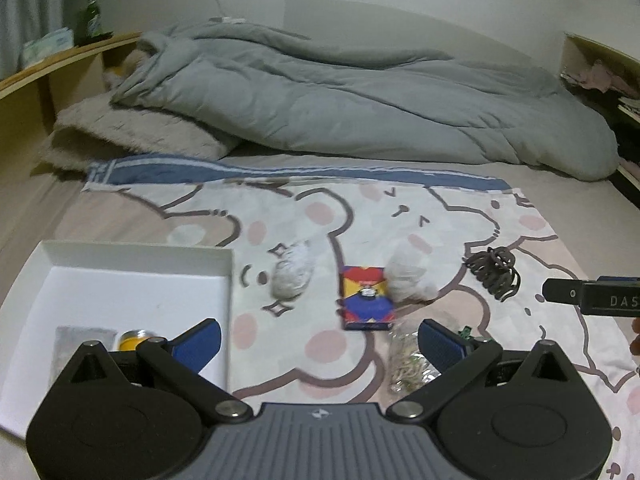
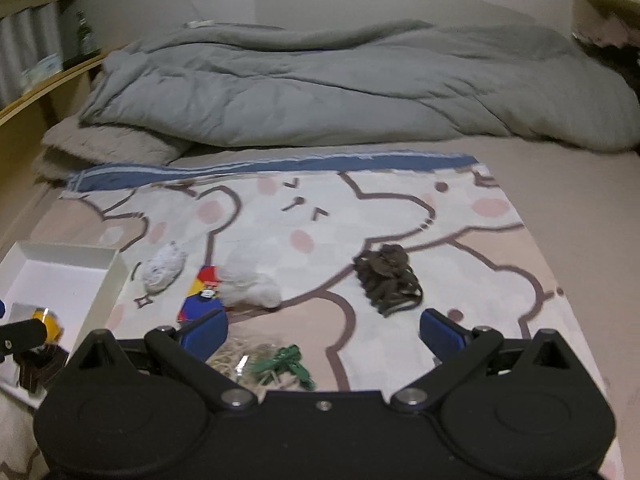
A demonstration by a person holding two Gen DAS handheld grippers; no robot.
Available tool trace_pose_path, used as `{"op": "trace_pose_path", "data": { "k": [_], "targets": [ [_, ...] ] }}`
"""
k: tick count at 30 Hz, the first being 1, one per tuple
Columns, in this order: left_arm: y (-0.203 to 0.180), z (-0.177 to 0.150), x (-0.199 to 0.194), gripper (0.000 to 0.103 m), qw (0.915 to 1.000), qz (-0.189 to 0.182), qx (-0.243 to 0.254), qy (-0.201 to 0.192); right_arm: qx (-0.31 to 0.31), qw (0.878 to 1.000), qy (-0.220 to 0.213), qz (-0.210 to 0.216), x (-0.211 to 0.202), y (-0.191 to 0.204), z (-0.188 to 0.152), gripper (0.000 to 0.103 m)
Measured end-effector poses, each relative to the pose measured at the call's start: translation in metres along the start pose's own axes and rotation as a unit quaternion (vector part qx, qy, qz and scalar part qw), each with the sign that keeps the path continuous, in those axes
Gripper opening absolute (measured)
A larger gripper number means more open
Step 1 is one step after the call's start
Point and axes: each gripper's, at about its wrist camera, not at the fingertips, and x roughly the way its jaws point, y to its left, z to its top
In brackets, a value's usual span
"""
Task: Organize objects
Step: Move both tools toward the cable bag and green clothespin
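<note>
Both grippers hover low over a bear-print blanket [image 1: 304, 216] spread on a bed, with a rumpled grey duvet [image 1: 360, 92] heaped behind it; the left gripper [image 1: 318, 344] has its blue-padded jaws spread wide and holds nothing, and the right gripper [image 2: 324, 330] is likewise wide apart and empty.

A shallow white box [image 1: 132, 256] sits at the left edge of the blanket, partly under the left gripper; inside it lie a small yellow jar [image 1: 134, 339] and a greyish packet [image 1: 82, 338] beside it (a dark brown item also shows in the box in the right wrist view, too unclear to name).

On the blanket itself, a colourful card box [image 1: 366, 298] in red, yellow and blue lies ahead of the left gripper; a white crumpled wad [image 1: 408, 276] touches its right side, and a grey-white oval pouch [image 1: 292, 274] lies apart on its left, between the card box and the white box. A dark brown hair claw [image 2: 386, 280] lies further right, just ahead of the right gripper's right finger; a clear bag of rubber bands [image 2: 244, 360] sits close under the right gripper, near its left finger, with a green toy figure [image 2: 290, 364] resting against it.

A green glass bottle [image 1: 91, 16] stands upright on the wooden headboard shelf [image 1: 60, 60] at far left.
</note>
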Motion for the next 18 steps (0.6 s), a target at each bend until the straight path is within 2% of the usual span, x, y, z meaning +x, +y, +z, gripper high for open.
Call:
{"op": "trace_pose_path", "data": {
  "k": [6,13,18],
  "targets": [
    [-0.027,-0.001,0.024,0.103,0.9997,-0.004,0.026,-0.001,0.038,0.999,0.010,0.007,0.009,-0.019,-0.006,0.103],
    [-0.046,-0.007,0.049,0.103,0.9993,-0.003,0.036,0.010,0.063,0.997,0.015,0.035,0.015,-0.033,-0.013,0.103],
    [-0.057,-0.015,0.068,0.103,0.9993,-0.003,0.033,0.018,0.118,0.991,0.030,0.053,0.024,-0.046,-0.019,0.103]
  ]
}}
